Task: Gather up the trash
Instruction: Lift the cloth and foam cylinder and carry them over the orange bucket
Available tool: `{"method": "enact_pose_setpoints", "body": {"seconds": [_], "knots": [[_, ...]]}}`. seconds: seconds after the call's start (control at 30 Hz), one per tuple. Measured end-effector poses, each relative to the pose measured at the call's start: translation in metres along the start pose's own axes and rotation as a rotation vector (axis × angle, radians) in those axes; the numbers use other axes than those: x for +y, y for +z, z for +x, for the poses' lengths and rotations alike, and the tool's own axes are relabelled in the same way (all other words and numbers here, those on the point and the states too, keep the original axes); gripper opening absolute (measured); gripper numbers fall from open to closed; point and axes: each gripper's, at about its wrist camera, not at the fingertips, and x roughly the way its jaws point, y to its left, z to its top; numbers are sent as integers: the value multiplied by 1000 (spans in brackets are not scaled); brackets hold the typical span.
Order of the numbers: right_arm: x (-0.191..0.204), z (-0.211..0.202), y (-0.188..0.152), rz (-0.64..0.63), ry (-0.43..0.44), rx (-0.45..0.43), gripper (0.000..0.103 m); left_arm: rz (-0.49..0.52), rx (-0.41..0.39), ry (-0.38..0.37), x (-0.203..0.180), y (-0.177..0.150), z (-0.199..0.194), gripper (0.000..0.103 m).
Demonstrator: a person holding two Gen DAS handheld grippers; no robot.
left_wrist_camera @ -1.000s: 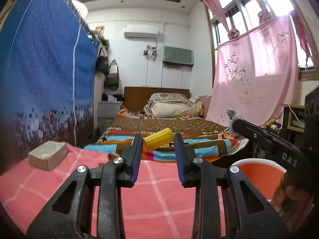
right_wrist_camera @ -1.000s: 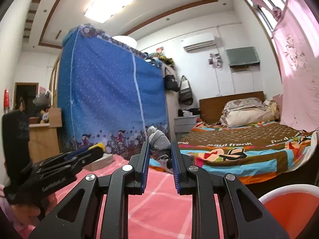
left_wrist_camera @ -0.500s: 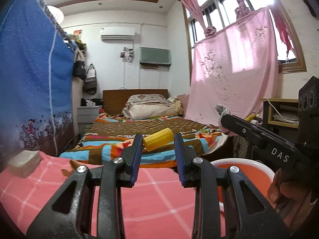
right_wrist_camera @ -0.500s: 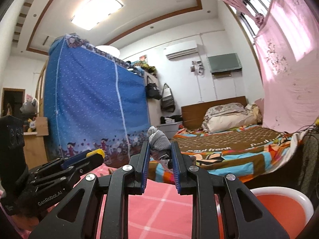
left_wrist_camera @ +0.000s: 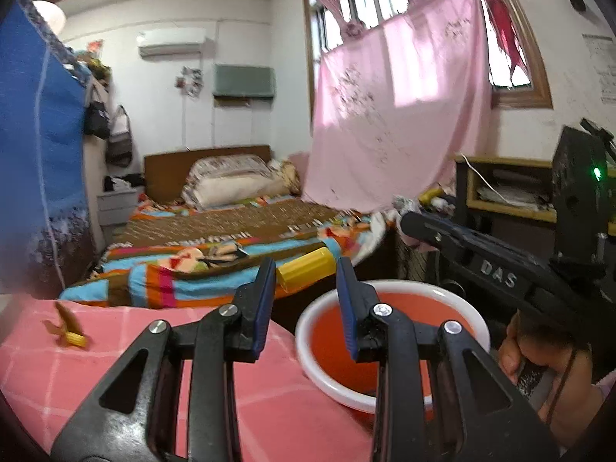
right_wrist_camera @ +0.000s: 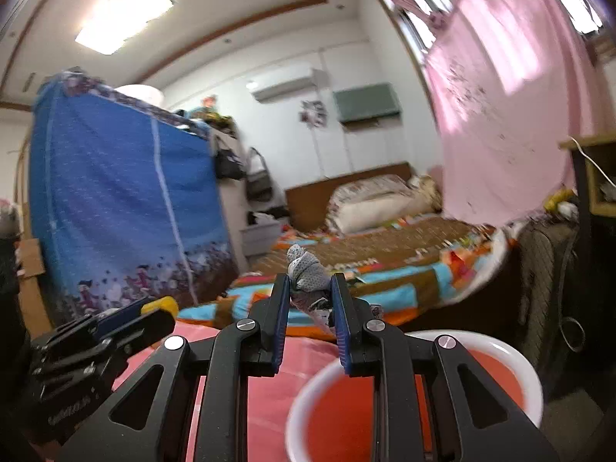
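My left gripper (left_wrist_camera: 306,275) is shut on a yellow cylinder (left_wrist_camera: 307,269) and holds it in the air near the far rim of an orange bin with a white rim (left_wrist_camera: 389,288). My right gripper (right_wrist_camera: 310,288) is shut on a crumpled grey wad (right_wrist_camera: 308,276) and holds it above the table, just left of the same bin (right_wrist_camera: 500,350). The right gripper also shows at the right of the left wrist view (left_wrist_camera: 408,223). The left gripper shows at the left of the right wrist view (right_wrist_camera: 154,313). A banana peel (left_wrist_camera: 69,329) lies on the pink checked tablecloth (left_wrist_camera: 115,354).
The bin stands at the table's right end. Behind the table is a bed with a striped cover (left_wrist_camera: 215,246). A blue cloth wardrobe (right_wrist_camera: 115,215) stands at the left. A pink curtain (left_wrist_camera: 396,123) and a wooden shelf (left_wrist_camera: 508,184) are at the right.
Both grippers have swung right toward the orange bin, each holding its piece. The bin now fills more of both views. The cardboard box at the left has left the view.
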Motion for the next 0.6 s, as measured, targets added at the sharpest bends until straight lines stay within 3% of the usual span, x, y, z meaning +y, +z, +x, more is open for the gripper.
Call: {"method": "enact_pose_setpoints", "body": {"seconds": [0.3, 0.6], "knots": [[-33, -4, -1, 63, -101, 46, 21, 34, 152, -75, -32, -9, 31, 35], [-52, 1, -11, 82, -143, 155, 21, -15, 273, -110, -41, -14, 57, 35]]}}
